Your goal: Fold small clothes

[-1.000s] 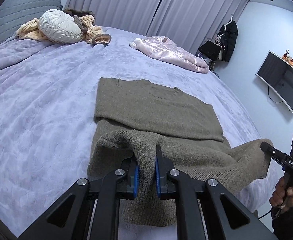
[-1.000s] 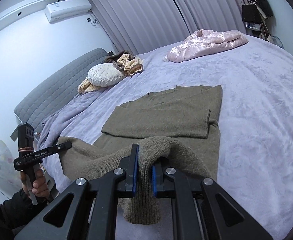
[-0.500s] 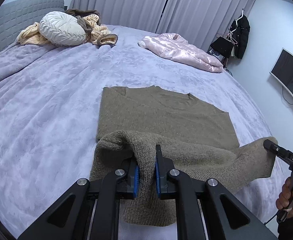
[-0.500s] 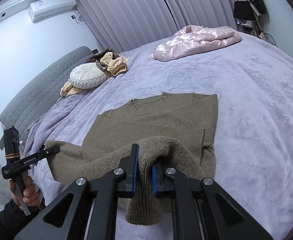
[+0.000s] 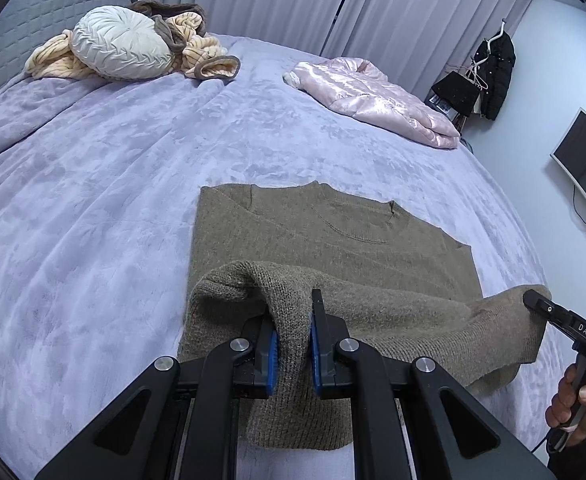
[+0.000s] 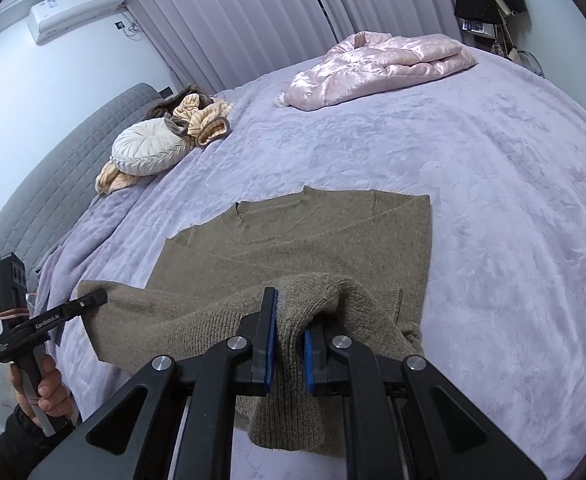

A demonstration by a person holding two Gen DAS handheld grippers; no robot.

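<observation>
On the lilac bed (image 5: 113,208), an olive sweater (image 5: 333,236) lies flat, well short of the pink jacket (image 5: 377,100). Its near hem is lifted, the left tool (image 5: 293,344) and right tool (image 6: 289,344) each clamped on a corner.

sweater (image 5: 333,240): matt coarse knit | bedspread (image 5: 113,200): soft plush | jacket (image 5: 373,100): glossy

Sweater (image 5: 333,240) hem pinched out of sight between gripper pads, wall-mounted screen (image 5: 585,160) cut off by frame edge
</observation>
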